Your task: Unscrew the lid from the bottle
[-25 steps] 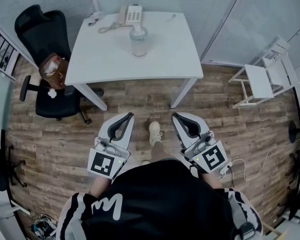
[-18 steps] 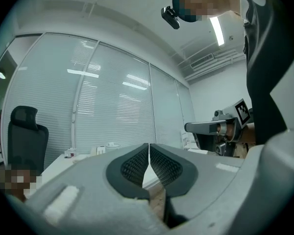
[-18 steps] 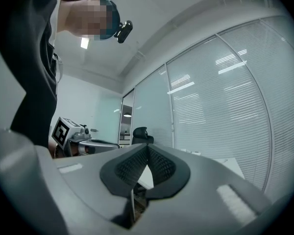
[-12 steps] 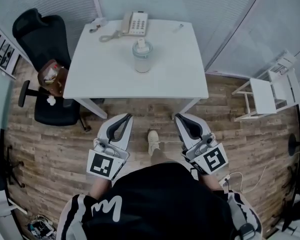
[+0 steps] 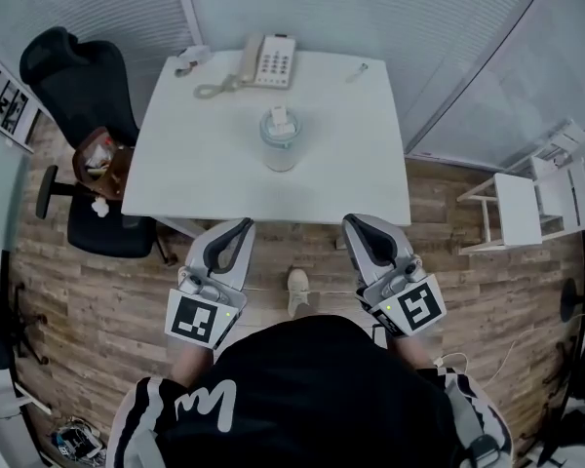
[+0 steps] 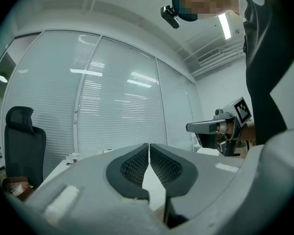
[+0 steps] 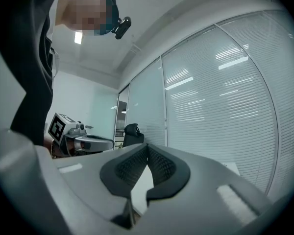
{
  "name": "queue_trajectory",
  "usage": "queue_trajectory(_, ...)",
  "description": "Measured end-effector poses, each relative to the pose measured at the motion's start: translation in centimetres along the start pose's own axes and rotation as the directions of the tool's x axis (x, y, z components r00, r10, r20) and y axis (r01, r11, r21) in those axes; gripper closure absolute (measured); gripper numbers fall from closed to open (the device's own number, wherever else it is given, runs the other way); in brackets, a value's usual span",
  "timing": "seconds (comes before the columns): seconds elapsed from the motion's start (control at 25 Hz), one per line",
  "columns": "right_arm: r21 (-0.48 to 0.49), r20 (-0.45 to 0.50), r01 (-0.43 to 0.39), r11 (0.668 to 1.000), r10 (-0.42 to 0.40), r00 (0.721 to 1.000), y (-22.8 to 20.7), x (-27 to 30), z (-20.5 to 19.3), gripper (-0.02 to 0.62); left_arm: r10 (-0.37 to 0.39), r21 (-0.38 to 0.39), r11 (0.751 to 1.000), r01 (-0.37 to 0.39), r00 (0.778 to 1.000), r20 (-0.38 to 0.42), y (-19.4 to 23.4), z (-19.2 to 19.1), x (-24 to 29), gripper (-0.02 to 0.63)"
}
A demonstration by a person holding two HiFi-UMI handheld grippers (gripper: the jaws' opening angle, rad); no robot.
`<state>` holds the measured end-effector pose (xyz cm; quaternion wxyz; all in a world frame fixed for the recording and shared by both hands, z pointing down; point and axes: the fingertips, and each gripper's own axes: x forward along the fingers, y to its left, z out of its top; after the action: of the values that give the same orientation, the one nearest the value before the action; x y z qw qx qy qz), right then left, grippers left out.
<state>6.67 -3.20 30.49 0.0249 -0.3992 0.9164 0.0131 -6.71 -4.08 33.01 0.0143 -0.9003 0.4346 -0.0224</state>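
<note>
A clear bottle (image 5: pixel 280 141) with a pale lid stands upright near the middle of the white table (image 5: pixel 205 174). My left gripper (image 5: pixel 242 226) is held near the table's front edge, left of centre, its jaws shut with nothing between them. My right gripper (image 5: pixel 352 224) hangs at the same edge to the right, also shut and empty. Both are well short of the bottle. In the left gripper view the shut left gripper (image 6: pixel 149 145) points at the blinds, with the right gripper (image 6: pixel 220 128) beside it. The right gripper view shows the right gripper (image 7: pixel 147 146) closed and the left gripper (image 7: pixel 78 138) alongside.
A desk phone (image 5: pixel 270 61) with a coiled cord lies at the table's far edge. A black office chair (image 5: pixel 83 96) with a bag on its seat stands to the left. A small white stool (image 5: pixel 526 208) is on the right. My shoe (image 5: pixel 298 286) is on the wooden floor.
The person has stepped toward the table: the table and bottle have come nearer in the head view, and both grippers now reach its front edge. Both stay shut.
</note>
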Motion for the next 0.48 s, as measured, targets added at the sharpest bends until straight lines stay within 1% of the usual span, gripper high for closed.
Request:
queue_trajectory(0.28,0.000,-0.004,-0.029,1.000,0.029,1.000,-3.4,2.9,-0.1,0.594,0.007,0.006,1.000,-0.007,1.000,0.006,1.9,0.1,4.1,0.598)
queue_trajectory(0.48,0.003,-0.011,-0.039,0.999,0.039,0.999,-5.6,4.1,-0.5,0.594,0.013,-0.001,1.000,-0.013,1.000,-0.009,2.6,-0.4,6.5,0.598)
